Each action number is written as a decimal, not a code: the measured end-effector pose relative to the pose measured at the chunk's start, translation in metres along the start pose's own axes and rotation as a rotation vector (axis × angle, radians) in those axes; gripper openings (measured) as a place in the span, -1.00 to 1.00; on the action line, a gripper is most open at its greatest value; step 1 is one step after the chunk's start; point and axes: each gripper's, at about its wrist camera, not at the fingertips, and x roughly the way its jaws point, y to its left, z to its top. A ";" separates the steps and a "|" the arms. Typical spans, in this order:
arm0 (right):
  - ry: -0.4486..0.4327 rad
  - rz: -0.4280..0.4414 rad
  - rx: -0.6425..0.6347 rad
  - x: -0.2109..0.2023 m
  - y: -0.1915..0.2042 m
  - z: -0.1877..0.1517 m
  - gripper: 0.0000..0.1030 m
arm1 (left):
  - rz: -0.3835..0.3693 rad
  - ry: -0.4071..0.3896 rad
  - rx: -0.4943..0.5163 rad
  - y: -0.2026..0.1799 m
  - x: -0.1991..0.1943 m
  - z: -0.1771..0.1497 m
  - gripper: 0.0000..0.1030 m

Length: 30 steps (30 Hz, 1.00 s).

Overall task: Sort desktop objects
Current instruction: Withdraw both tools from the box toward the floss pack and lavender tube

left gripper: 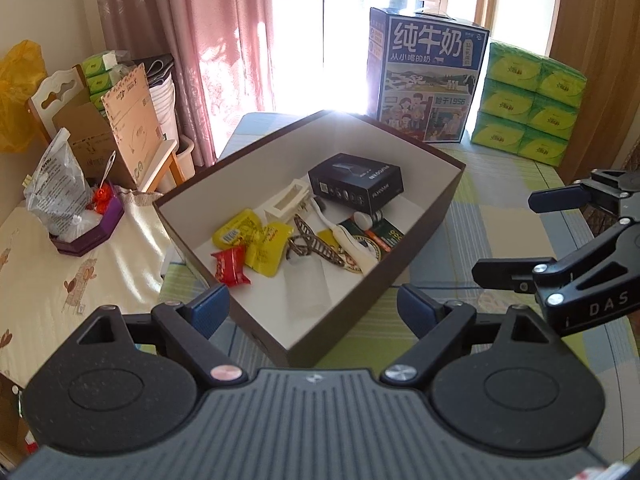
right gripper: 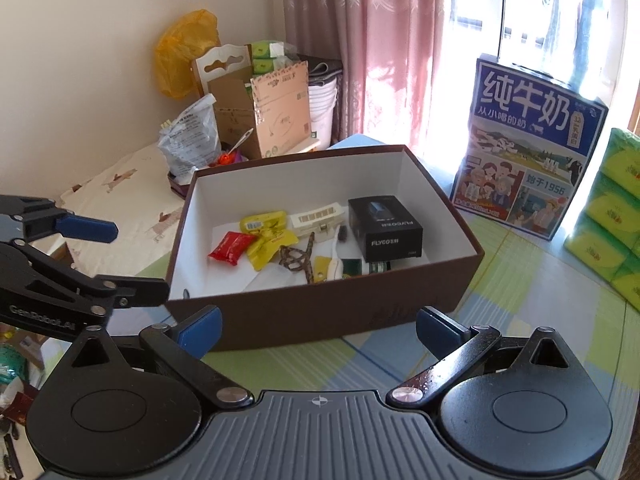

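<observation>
Both jaws wide apart, empty.

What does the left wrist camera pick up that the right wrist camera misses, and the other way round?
Only the left wrist view shows the whole purple tray of the side table and the full tissue pack stack. Only the right wrist view shows the FLYCO lettering on the black box and floor clutter at lower left. Both show the brown box, red packet, milk carton, and both grippers open and empty: left gripper, right gripper.
</observation>
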 end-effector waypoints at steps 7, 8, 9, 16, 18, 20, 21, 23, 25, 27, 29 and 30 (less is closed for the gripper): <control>0.013 0.011 0.015 -0.011 -0.002 -0.018 0.96 | 0.005 0.027 -0.027 -0.013 -0.004 -0.017 0.72; 0.015 0.012 0.020 -0.012 -0.003 -0.021 0.96 | 0.008 0.030 -0.026 -0.015 -0.005 -0.020 0.72; 0.018 0.015 0.025 -0.013 -0.004 -0.024 0.96 | 0.011 0.034 -0.027 -0.017 -0.005 -0.022 0.72; 0.037 0.020 0.053 -0.024 -0.010 -0.046 0.96 | 0.000 0.069 -0.037 -0.031 -0.005 -0.042 0.72; 0.046 0.014 0.066 -0.026 -0.013 -0.054 0.96 | -0.001 0.085 -0.037 -0.036 -0.004 -0.048 0.72; 0.061 0.000 0.080 -0.027 -0.014 -0.064 0.96 | -0.002 0.103 -0.036 -0.041 -0.001 -0.055 0.72; 0.072 -0.007 0.089 -0.026 -0.015 -0.070 0.96 | -0.005 0.113 -0.034 -0.044 0.001 -0.059 0.72; 0.099 -0.016 0.113 -0.025 -0.019 -0.084 0.96 | -0.012 0.131 -0.028 -0.049 0.005 -0.066 0.72; 0.129 -0.019 0.145 -0.025 -0.023 -0.099 0.96 | -0.026 0.150 -0.021 -0.055 0.008 -0.074 0.72; 0.155 -0.025 0.179 -0.026 -0.027 -0.113 0.96 | -0.042 0.168 -0.015 -0.060 0.011 -0.081 0.72; 0.174 -0.033 0.205 -0.027 -0.031 -0.124 0.96 | -0.053 0.186 -0.009 -0.065 0.014 -0.086 0.72; 0.184 -0.039 0.217 -0.028 -0.033 -0.129 0.96 | -0.059 0.196 -0.005 -0.068 0.015 -0.089 0.72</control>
